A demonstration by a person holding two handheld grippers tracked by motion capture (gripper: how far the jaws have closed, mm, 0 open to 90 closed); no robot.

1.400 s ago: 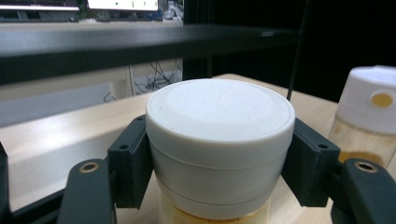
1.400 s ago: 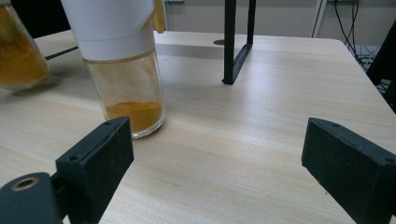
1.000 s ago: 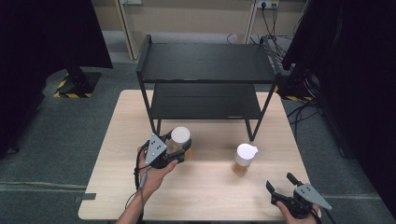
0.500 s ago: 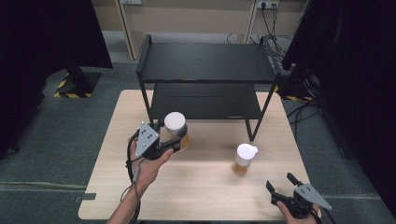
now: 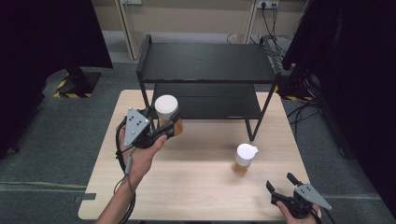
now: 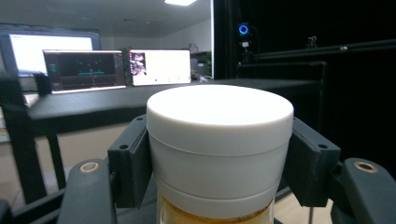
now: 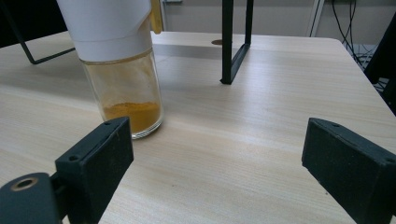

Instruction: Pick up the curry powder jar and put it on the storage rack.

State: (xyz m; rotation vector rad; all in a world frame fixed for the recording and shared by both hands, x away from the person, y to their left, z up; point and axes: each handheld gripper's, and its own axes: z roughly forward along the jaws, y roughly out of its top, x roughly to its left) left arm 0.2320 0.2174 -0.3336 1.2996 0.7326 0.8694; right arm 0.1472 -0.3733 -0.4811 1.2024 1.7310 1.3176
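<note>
Pale wooden table (image 5: 187, 186), black shelf rack (image 5: 208, 63) at its far side; left gripper (image 5: 163, 130) pinches a white-capped jar (image 5: 166, 108) aloft, right gripper (image 5: 284, 184) rests near-right, jaws spread.

Lifted off the surface (image 5: 196, 186) in the left gripper (image 5: 170, 127): white-capped jar (image 5: 167, 109), now level with the shelf (image 5: 205, 100).

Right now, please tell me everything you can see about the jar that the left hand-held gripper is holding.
The jar is a round glass container with a wide, smooth white lid and amber-yellow contents showing below it. It stands upright, lifted off the table, in front of the black shelf rack. The left hand-held gripper is shut on it: its black pads press the lid's sides from both directions. Nothing else touches it.
</note>
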